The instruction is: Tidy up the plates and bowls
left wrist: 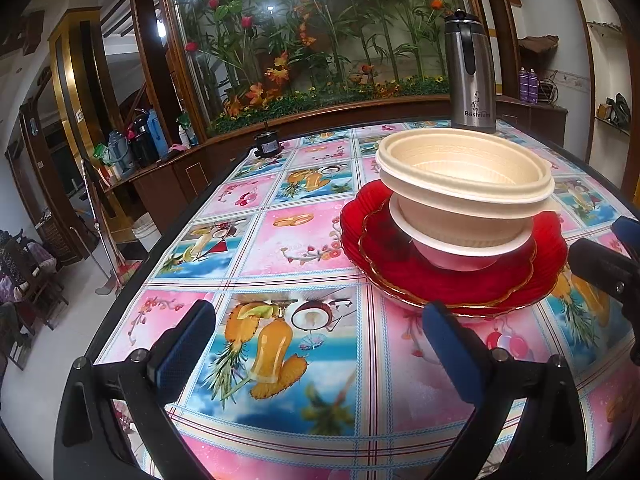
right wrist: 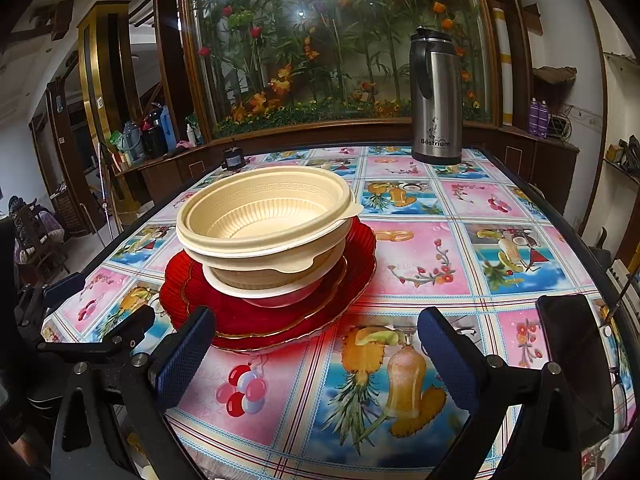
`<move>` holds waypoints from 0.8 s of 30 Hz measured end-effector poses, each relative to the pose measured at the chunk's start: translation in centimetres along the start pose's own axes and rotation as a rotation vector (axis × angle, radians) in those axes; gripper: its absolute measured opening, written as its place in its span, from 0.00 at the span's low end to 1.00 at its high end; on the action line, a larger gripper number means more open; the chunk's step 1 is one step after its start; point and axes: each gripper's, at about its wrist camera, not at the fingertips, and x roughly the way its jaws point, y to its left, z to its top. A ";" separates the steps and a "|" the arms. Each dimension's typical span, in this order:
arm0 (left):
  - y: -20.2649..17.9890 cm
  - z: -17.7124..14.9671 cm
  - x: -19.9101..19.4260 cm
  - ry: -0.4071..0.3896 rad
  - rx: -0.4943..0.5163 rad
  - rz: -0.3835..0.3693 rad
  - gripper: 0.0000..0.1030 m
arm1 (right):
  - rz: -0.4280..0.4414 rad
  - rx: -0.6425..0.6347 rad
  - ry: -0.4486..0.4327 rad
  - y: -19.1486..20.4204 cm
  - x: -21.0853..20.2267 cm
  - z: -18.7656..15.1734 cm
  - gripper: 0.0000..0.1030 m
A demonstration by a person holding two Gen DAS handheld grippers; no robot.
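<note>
The stack of cream bowls [right wrist: 266, 220] sits on the red plates [right wrist: 256, 320] mid-worktop [right wrist: 420, 256], ahead and left of the right tongs [right wrist: 316, 356], ahead and right of the left tongs [left wrist: 320, 348]. Both tongs are spread apart, holding nothing. The right looks slightly nearer; the round stack offers no long axis.

Both grippers: black plastic frames, silver screws, blue textured pads on fingers [left wrist: 182, 344] [right wrist: 188, 354].

Stacked cream bowls [right wrist: 264, 216] hide the red plates' [right wrist: 256, 320] centres; the plate count is perhaps three.
</note>
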 end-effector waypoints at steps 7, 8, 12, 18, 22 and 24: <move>0.0 0.0 0.0 0.000 0.000 0.000 1.00 | 0.001 0.001 -0.002 0.0 0.0 0.0 0.99; 0.0 0.0 0.0 0.000 0.000 0.000 1.00 | 0.002 0.001 -0.001 0.0 0.0 0.0 0.99; -0.1 0.0 0.0 0.001 -0.001 -0.003 1.00 | 0.000 0.001 -0.001 -0.1 0.0 0.0 0.99; 0.0 -0.2 0.1 0.007 0.001 -0.002 1.00 | 0.002 0.003 -0.001 0.0 0.1 0.0 0.99; 0.0 -0.2 0.1 0.006 0.001 -0.005 1.00 | 0.001 0.002 0.000 0.0 0.0 0.0 0.99; 0.0 -0.2 0.1 0.008 0.002 -0.006 1.00 | 0.000 0.003 0.001 0.1 0.0 0.0 0.99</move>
